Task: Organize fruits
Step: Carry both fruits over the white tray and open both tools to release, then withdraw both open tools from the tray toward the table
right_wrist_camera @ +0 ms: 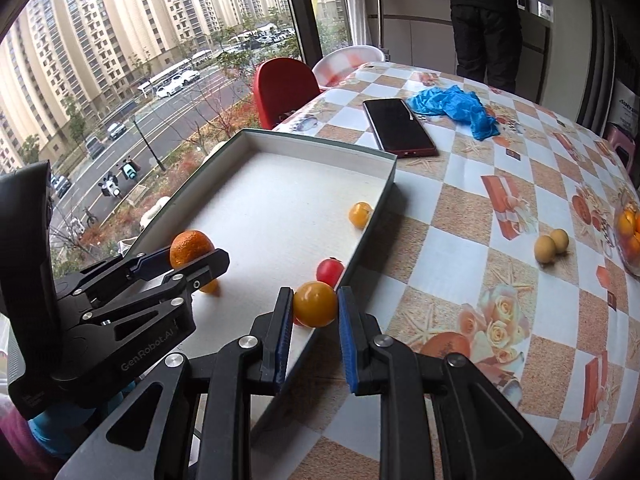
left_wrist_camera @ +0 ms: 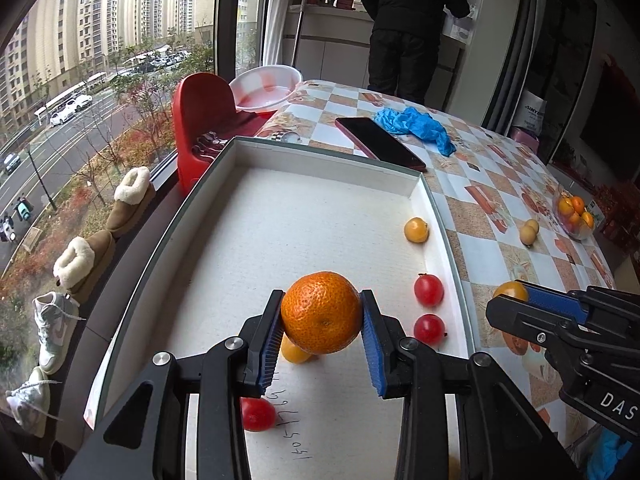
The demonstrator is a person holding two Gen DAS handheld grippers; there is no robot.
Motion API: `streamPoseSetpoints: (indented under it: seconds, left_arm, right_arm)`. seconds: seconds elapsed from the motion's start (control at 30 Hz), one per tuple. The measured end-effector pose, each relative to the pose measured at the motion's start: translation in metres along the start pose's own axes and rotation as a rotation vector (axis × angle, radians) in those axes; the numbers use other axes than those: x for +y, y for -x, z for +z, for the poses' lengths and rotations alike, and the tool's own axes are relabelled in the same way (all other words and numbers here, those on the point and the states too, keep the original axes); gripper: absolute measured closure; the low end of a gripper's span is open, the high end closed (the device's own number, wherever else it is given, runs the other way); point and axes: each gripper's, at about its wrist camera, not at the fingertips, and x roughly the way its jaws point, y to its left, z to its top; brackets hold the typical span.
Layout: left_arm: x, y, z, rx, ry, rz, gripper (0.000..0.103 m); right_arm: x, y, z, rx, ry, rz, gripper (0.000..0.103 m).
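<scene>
My left gripper (left_wrist_camera: 322, 308) is shut on an orange mandarin (left_wrist_camera: 321, 312) and holds it above the floor of the white box lid (left_wrist_camera: 328, 152). It also shows in the right wrist view (right_wrist_camera: 192, 258). My right gripper (right_wrist_camera: 314, 304) is shut on a yellow tomato (right_wrist_camera: 315, 304) over the lid's right rim (right_wrist_camera: 360, 248); it also shows in the left wrist view (left_wrist_camera: 516, 300). In the lid lie red cherry tomatoes (left_wrist_camera: 429, 289), (left_wrist_camera: 429, 329), (left_wrist_camera: 258, 414), a yellow one (left_wrist_camera: 416, 230) and another yellow one (left_wrist_camera: 294, 352) under the mandarin.
On the checked tablecloth (right_wrist_camera: 460, 208) lie a red-cased phone (right_wrist_camera: 398, 126), blue gloves (right_wrist_camera: 456, 106), two small tan fruits (right_wrist_camera: 550, 246) and a glass bowl of oranges (right_wrist_camera: 630, 236) at the far right. A red chair (right_wrist_camera: 280, 92) and a window stand behind; a person (right_wrist_camera: 486, 20) stands at the back.
</scene>
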Motion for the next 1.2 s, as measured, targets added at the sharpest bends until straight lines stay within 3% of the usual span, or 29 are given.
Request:
streamPoseSetpoints:
  seconds: [0.4, 0.43, 0.47, 0.5, 0.53, 0.6, 0.67, 0.77, 0.97, 1.2]
  left_arm:
    - [0.022, -0.016, -0.001, 0.015, 0.006, 0.02, 0.065]
    - [0.024, -0.018, -0.002, 0.019, 0.005, 0.022, 0.065]
    - [0.025, -0.019, -0.003, 0.021, 0.006, 0.024, 0.062]
    - [0.026, -0.019, -0.003, 0.017, 0.007, 0.024, 0.045]
    - [0.027, -0.017, -0.004, 0.004, 0.013, 0.041, 0.035]
    - [0.03, -0.013, -0.003, -0.023, 0.021, 0.057, 0.028]
    - [0.033, -0.012, -0.003, -0.021, 0.034, 0.051, 0.017]
    - [0.032, -0.01, -0.002, -0.025, 0.033, 0.058, 0.002]
    - [0.012, 0.003, 0.003, -0.041, -0.001, 0.054, 0.001]
    - [-0.057, 0.019, 0.007, -0.032, -0.11, -0.071, 0.001]
  right_arm:
    - [0.026, -0.03, -0.002, 0.079, 0.054, 0.034, 0.077]
    - [0.027, -0.03, -0.002, 0.08, 0.055, 0.03, 0.074]
    - [0.027, -0.028, -0.003, 0.075, 0.055, 0.023, 0.057]
    - [0.027, -0.026, -0.003, 0.067, 0.054, 0.011, 0.044]
    - [0.026, -0.023, -0.003, 0.053, 0.054, -0.004, 0.039]
    - [0.022, -0.017, 0.0, 0.032, 0.044, -0.014, 0.024]
    - [0.015, -0.011, 0.002, 0.008, 0.026, -0.023, 0.02]
    - [-0.001, -0.001, 0.002, -0.021, -0.015, -0.049, 0.018]
    - [-0.053, 0.013, -0.011, -0.033, -0.144, -0.116, 0.005]
    - [-0.133, 0.032, -0.046, -0.016, -0.33, -0.25, 0.005]
